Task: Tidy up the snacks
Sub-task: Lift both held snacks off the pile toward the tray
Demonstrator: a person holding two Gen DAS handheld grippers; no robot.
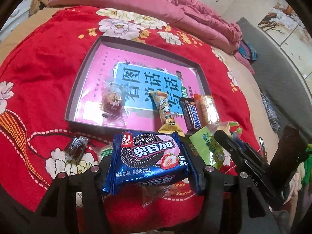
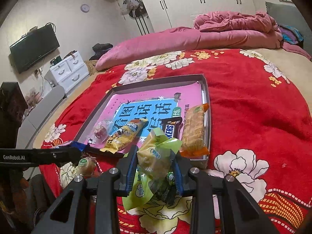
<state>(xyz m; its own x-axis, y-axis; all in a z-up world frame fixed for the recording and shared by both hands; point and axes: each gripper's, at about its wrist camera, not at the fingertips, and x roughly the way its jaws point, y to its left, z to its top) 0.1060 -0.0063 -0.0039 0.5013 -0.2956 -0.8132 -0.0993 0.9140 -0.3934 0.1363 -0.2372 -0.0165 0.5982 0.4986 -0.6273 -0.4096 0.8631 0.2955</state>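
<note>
Jaws of left gripper (image 1: 148, 167) clamp blue cookie pack (image 1: 146, 159); right gripper (image 2: 154, 167) pinches green packet (image 2: 156, 156).

Red floral blanket (image 2: 253, 120) is covering the bed, pink quilt (image 2: 234, 25) is lying bunched at the far end w/ a pink pillow (image 2: 156, 44) stretching alongside. TV (image 2: 33, 48) is hanging on the left wall, white drawers (image 2: 68, 72) are standing below, white wardrobe (image 2: 195, 2) behind.
</note>
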